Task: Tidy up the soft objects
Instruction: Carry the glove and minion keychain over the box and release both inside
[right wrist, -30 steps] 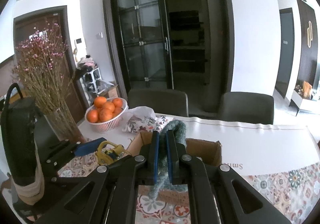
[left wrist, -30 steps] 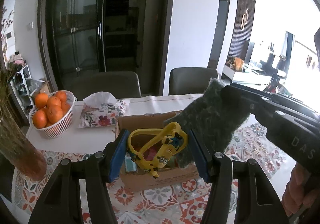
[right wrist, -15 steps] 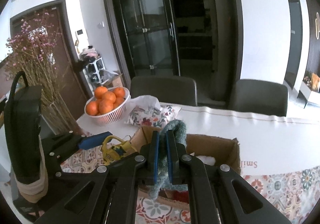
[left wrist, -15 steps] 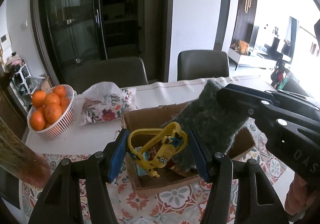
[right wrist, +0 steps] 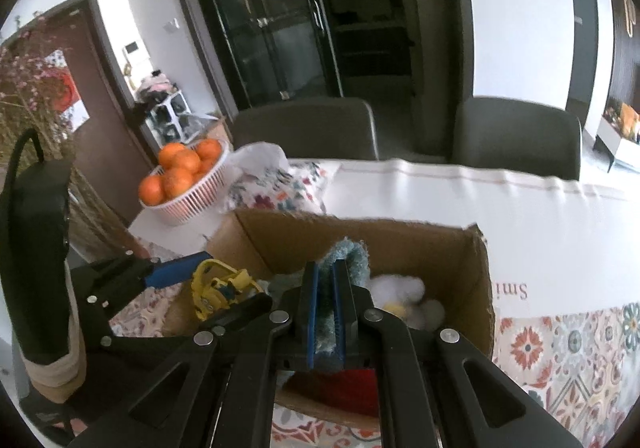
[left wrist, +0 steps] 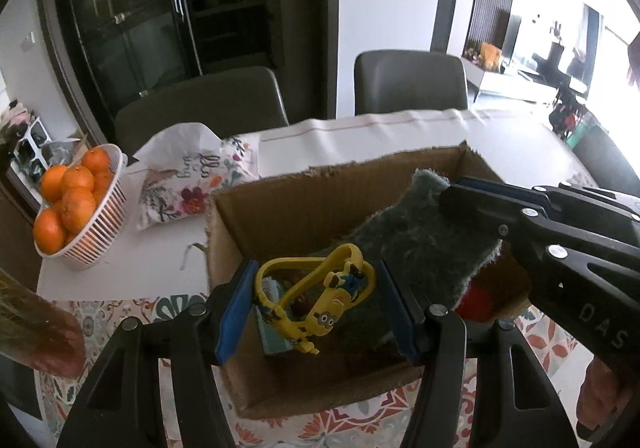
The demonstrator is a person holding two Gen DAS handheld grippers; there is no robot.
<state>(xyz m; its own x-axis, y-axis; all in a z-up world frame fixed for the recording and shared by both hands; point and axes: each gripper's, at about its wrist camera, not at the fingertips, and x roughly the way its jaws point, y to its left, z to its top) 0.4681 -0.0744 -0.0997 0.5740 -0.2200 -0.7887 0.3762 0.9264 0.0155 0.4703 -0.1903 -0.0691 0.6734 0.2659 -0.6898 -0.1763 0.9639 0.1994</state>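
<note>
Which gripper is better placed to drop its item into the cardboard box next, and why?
Probably the right gripper: its jaws pinch the green fuzzy cloth well over the cardboard box. The left gripper holds the yellow minion toy only above the box's near edge.

The surface (left wrist: 120, 272) is white at its far side, with a patterned cloth (right wrist: 580, 340) over its near part. An open cardboard box (left wrist: 304, 204) stands near the middle. Toward the far left corner sit a white basket of oranges (left wrist: 76, 204) and a floral tissue pouch (left wrist: 192, 184) (just beside each other).
</note>
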